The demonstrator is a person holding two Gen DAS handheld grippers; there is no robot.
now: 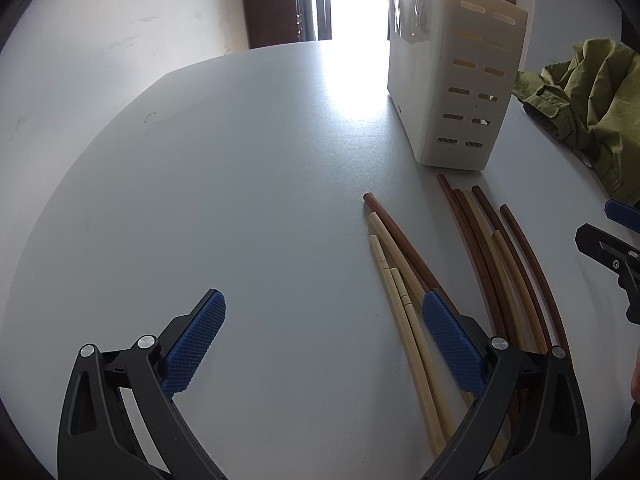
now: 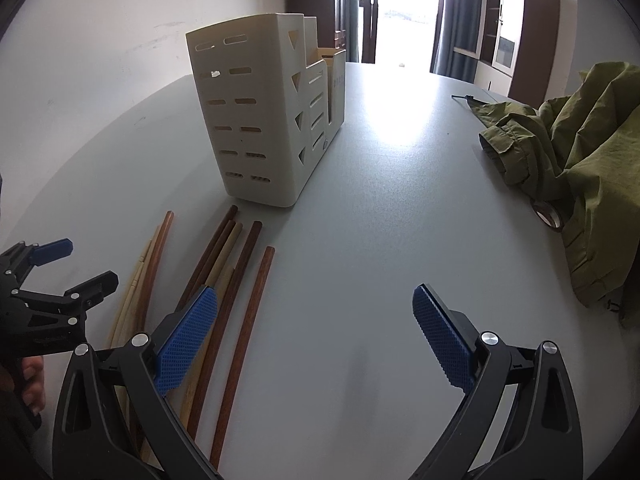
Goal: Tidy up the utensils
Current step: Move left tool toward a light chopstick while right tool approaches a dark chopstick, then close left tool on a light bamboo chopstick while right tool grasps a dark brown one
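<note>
Several chopsticks lie on the grey table, dark brown ones (image 1: 480, 256) (image 2: 248, 300) and pale ones (image 1: 400, 300) (image 2: 132, 292), in two loose groups. A cream slotted utensil holder (image 1: 452, 80) (image 2: 264, 116) stands upright just beyond their tips. My left gripper (image 1: 324, 340) is open and empty, low over the table, its right finger above the left group of chopsticks. My right gripper (image 2: 316, 332) is open and empty, its left finger above the brown chopsticks. Each gripper shows at the edge of the other's view, the left one (image 2: 72, 264) and the right one (image 1: 608, 232).
A crumpled olive-green jacket (image 1: 588, 104) (image 2: 580, 168) lies on the table (image 2: 380, 200) to the right, with a roll of tape (image 2: 548, 214) under its edge. A wall runs along the left; a bright doorway and cabinets stand behind.
</note>
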